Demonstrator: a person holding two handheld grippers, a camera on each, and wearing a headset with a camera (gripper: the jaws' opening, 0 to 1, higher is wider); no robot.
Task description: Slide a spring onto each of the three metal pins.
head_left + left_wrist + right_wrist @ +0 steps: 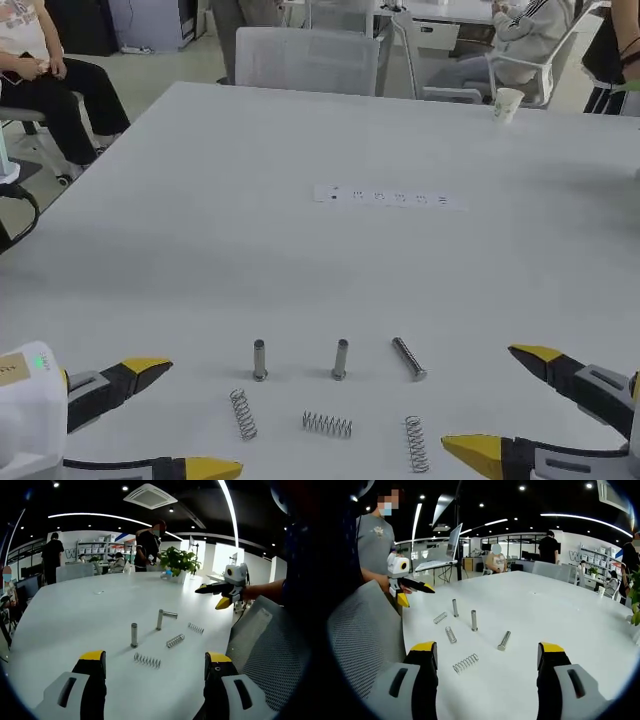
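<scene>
Pins (340, 359) at lower centre of the head view: two upright, one lying flat. Springs (327, 424) lay just below. I held left tongs (200, 417) and right tongs (482, 397) released, at the lower corners.

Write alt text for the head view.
Three metal pins in a row on a white table, two upright and the right one lying down, with three springs before them. The left gripper and right gripper are open at the lower corners.
</scene>
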